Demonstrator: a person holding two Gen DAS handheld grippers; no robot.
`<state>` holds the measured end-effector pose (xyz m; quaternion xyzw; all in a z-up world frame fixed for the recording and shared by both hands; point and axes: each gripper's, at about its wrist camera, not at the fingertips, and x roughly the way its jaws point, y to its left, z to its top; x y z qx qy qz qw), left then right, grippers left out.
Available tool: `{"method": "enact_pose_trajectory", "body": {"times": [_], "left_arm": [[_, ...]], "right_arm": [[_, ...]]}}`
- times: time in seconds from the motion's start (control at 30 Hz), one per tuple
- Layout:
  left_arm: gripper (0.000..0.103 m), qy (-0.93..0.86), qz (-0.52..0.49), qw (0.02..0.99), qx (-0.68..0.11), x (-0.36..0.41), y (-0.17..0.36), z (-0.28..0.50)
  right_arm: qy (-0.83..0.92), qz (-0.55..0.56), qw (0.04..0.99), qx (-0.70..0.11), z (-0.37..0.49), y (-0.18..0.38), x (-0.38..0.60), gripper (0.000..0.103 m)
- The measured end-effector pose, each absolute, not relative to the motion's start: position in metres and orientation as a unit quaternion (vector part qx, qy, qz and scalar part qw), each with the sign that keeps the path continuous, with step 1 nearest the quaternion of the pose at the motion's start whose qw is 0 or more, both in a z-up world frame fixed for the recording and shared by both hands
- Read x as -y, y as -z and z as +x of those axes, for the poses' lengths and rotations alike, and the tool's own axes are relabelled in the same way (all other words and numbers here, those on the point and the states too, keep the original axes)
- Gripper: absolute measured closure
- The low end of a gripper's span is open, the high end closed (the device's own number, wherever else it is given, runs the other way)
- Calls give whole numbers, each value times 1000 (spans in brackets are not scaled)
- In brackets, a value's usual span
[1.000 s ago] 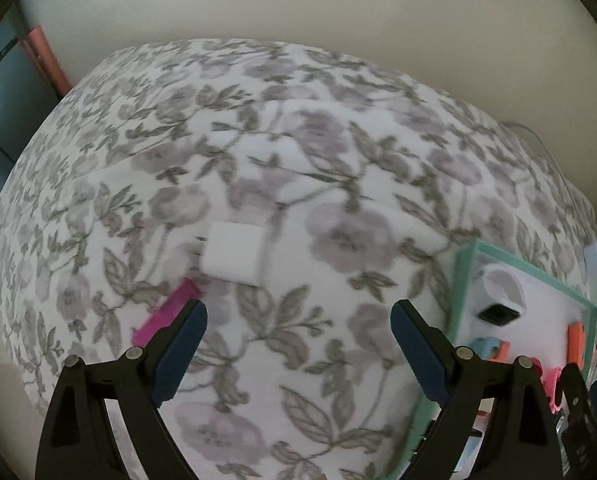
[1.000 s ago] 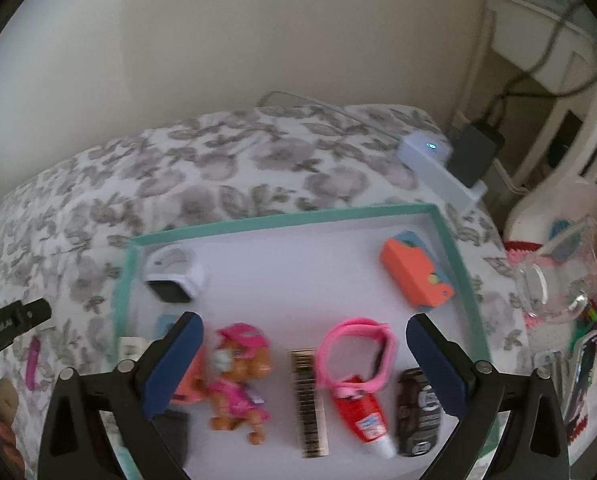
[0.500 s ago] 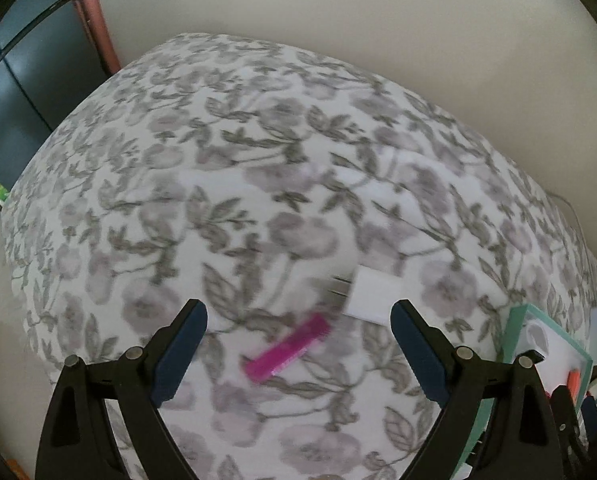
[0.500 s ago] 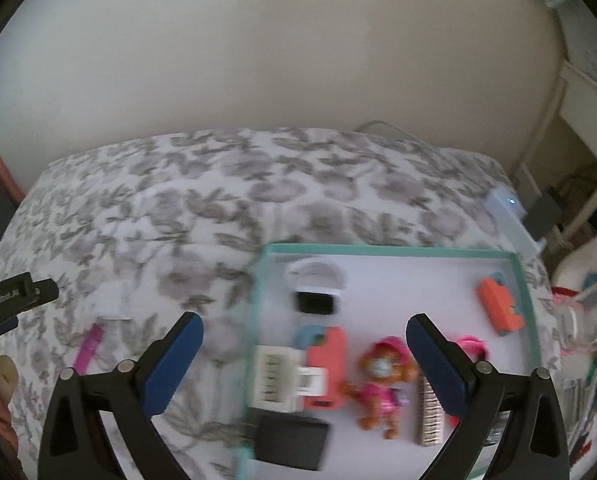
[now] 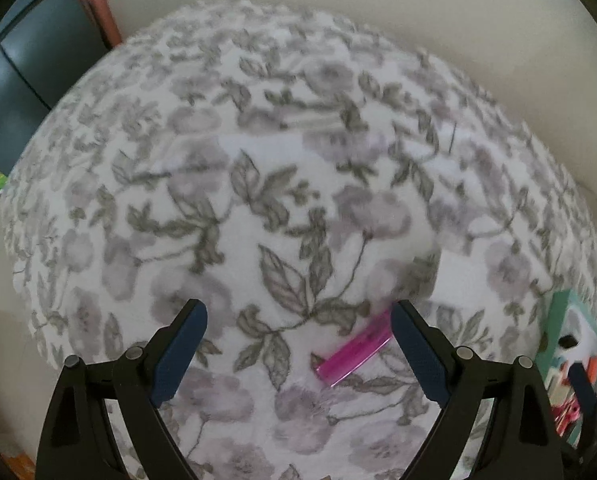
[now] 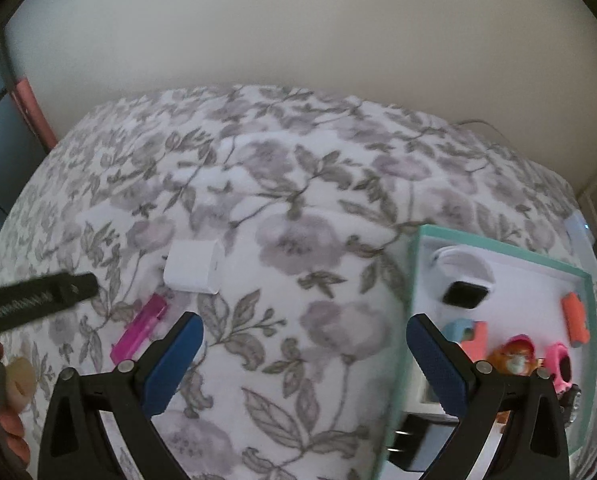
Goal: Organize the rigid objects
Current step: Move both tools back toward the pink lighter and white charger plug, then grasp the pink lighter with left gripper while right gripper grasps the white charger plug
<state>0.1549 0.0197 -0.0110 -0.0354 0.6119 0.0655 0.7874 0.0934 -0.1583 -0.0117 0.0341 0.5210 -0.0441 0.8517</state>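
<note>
My left gripper [image 5: 298, 332] is open above the floral bedspread [image 5: 258, 200], nothing between its fingers. A pink translucent stick [image 5: 354, 350] lies flat just inside its right finger [image 5: 414, 352]. In the right wrist view the same pink stick [image 6: 140, 328] lies left of my open, empty right gripper [image 6: 304, 332]. A white plug-in charger [image 6: 194, 266] rests on the cloth just beyond the stick. The teal-rimmed white tray [image 6: 414, 280] sits to the right, partly behind my right finger [image 6: 430, 352]. The left gripper's black body [image 6: 38, 296] shows at the left edge.
The tray holds a white watch with a black screen [image 6: 464, 280], an orange block [image 6: 574, 316], a toy figure [image 6: 514, 356], a pink watch [image 6: 560, 364] and a black charger [image 6: 410, 440]. A hand [image 6: 6, 400] grips the left tool. A wall runs behind the bed.
Both views have swung left across the bedspread. The tray has slid to the right edge, and the pink stick now lies between the left fingers. Both grippers have stayed open.
</note>
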Motion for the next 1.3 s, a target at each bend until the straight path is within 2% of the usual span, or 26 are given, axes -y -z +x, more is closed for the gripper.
{"method": "enact_pose_trajectory", "body": {"times": [0.33, 0.6, 0.7, 0.77, 0.9, 0.97, 1.07, 1.3], "left_arm": [[10, -23, 6, 760, -649, 7, 50, 156], [10, -26, 19, 763, -646, 10, 60, 158], [13, -31, 12, 765, -643, -2, 62, 158], [34, -26, 5, 767, -641, -6, 61, 157], [55, -7, -6, 765, -644, -13, 60, 152], [70, -6, -8, 765, -645, -15, 63, 149], [85, -12, -17, 768, -640, -29, 63, 144], [86, -26, -69, 770, -633, -72, 66, 149]], "right_arm": [[51, 30, 845, -532, 101, 26, 155, 0], [57, 28, 842, -536, 103, 30, 156, 0], [57, 27, 841, -537, 103, 32, 155, 0], [58, 29, 842, -535, 103, 32, 154, 0], [46, 58, 847, -527, 107, 32, 151, 0], [37, 73, 849, -521, 110, 33, 148, 0], [28, 86, 851, -517, 115, 35, 142, 0], [-1, 95, 851, -517, 131, 49, 123, 0]]}}
